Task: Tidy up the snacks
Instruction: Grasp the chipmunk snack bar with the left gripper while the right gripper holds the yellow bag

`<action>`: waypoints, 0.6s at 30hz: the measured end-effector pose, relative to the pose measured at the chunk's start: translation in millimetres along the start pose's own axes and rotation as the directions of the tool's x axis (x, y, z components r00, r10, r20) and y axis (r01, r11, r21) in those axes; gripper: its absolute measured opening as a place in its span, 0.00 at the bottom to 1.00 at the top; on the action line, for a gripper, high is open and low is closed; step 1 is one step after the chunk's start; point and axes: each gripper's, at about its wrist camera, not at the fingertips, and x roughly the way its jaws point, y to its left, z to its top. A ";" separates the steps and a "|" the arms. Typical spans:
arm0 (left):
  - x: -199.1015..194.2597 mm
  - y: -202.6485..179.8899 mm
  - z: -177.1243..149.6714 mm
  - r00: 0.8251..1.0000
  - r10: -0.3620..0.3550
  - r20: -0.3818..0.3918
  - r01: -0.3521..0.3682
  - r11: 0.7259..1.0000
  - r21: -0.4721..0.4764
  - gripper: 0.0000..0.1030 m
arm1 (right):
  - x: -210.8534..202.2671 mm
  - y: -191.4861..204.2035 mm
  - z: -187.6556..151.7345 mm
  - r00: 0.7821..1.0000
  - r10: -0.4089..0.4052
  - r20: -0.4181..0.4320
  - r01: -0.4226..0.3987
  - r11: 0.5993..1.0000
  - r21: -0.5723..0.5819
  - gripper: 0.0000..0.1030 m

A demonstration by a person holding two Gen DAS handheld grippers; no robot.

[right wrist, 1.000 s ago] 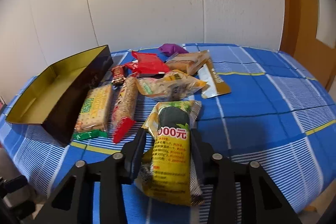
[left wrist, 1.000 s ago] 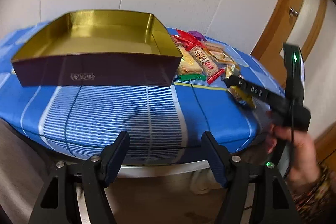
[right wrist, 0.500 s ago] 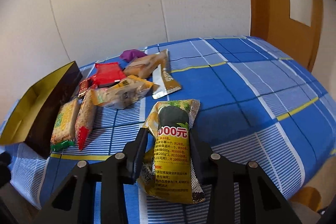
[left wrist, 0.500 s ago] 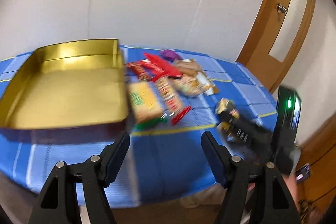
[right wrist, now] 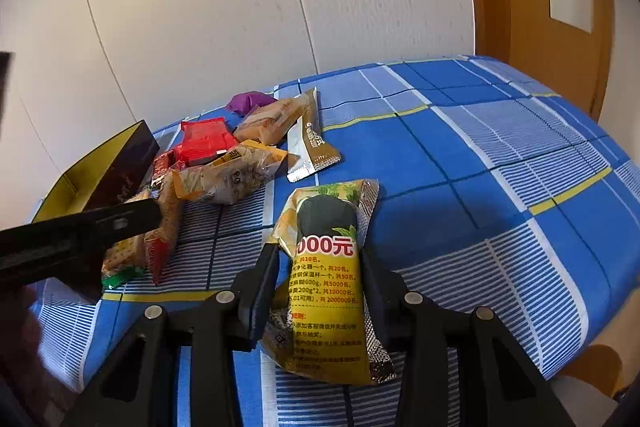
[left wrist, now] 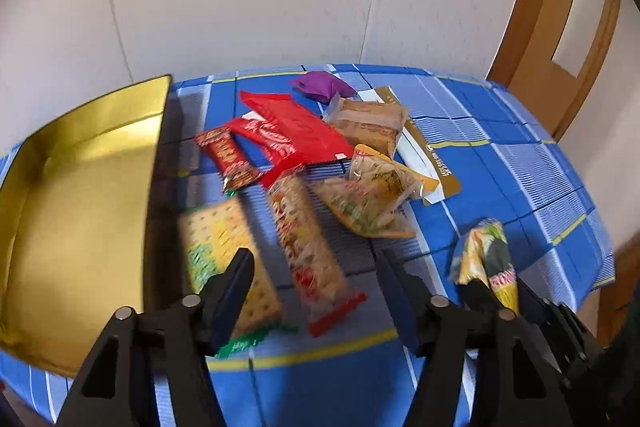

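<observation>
Snacks are what you are sorting, and as the frames stand none has reached the gold-lined box: its inside shows only bare gold. Everything lies on the blue checked tablecloth to the right of that box. Just beside its dark wall lie the cracker pack and the long wafer pack with red ends. Farther from the box are the small red bar, the red wrapper, the clear bag of biscuits, the tan bread pack, the gold-and-white sachet and, farthest back, the purple pouch.

Your right gripper has its jaws closed on the yellow packet with the dark oval, well apart from the box, near the table's front edge. The packet's rear end hangs below the pads, so I judge it lifted or nearly so, though the frames don't settle that.

Your left gripper holds nothing. Its jaws have just been closing a little from full width, and they stand wide on either side of the wafer pack's near end, with no pad pressing on it that I can see; the view is blurred.

So the job is barely begun: one packet gripped, a second being lined up, and every item is left to go into the box.
</observation>
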 end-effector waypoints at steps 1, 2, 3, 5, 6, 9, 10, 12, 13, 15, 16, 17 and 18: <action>3.1 -2.5 1.2 1.000 0.010 0.002 -0.010 1.000 0.014 0.62 | 0.2 -1.2 -0.2 1.000 0.004 -0.003 -0.004 1.000 0.006 0.42; 7.6 -4.9 2.1 1.000 0.027 0.001 -0.027 0.999 0.030 0.60 | 0.4 -2.0 -0.4 1.000 0.007 -0.006 -0.007 1.000 0.012 0.42; 11.3 -6.5 2.3 0.999 0.041 -0.001 -0.041 0.998 0.040 0.59 | 0.7 -2.8 -0.8 1.000 0.011 -0.010 -0.011 1.000 0.019 0.42; 17.7 -7.4 1.1 0.999 0.043 -0.008 -0.043 0.998 0.051 0.56 | 1.4 -3.4 -1.0 1.000 0.016 -0.013 -0.015 1.000 0.027 0.43; 21.5 -7.4 0.1 0.998 0.054 -0.013 -0.053 0.997 0.058 0.55 | 1.4 -3.0 -1.1 1.000 0.014 -0.013 -0.013 1.000 0.028 0.43; 30.9 -6.0 -1.4 0.997 0.076 -0.020 -0.075 0.995 0.070 0.51 | 1.4 -1.6 -1.5 1.000 0.009 -0.013 -0.009 1.000 0.027 0.43; 33.3 -4.5 -1.2 0.997 0.069 -0.030 -0.067 0.996 0.063 0.50 | 1.5 -2.2 -1.3 1.000 0.010 -0.013 -0.010 1.000 0.029 0.43; 37.3 -3.1 -0.8 0.998 0.056 -0.040 -0.054 0.997 0.054 0.45 | 1.8 -2.5 -1.2 1.000 0.011 -0.013 -0.011 0.999 0.030 0.43; 36.5 -4.5 -1.4 0.998 0.060 -0.029 -0.058 0.996 0.064 0.43 | 1.8 -3.0 -1.0 1.000 0.011 -0.013 -0.011 1.000 0.029 0.43; 35.6 -6.4 -2.2 0.999 0.047 -0.016 -0.045 0.996 0.074 0.36 | 1.8 -3.1 -1.1 1.000 0.011 -0.013 -0.011 1.000 0.029 0.43; 34.4 -6.3 -2.8 0.999 0.036 -0.013 -0.035 0.997 0.073 0.30 | 1.8 -3.3 -1.0 1.000 0.012 -0.013 -0.011 1.000 0.029 0.43; 32.7 -5.7 -3.8 0.999 0.030 -0.012 -0.029 0.997 0.067 0.28 | 1.9 -3.1 -1.1 1.000 0.012 -0.013 -0.011 1.000 0.029 0.43; 31.4 -6.0 -4.4 1.000 0.027 -0.013 -0.026 0.997 0.067 0.28 | 1.9 -3.1 -1.1 1.000 0.012 -0.013 -0.012 1.000 0.029 0.43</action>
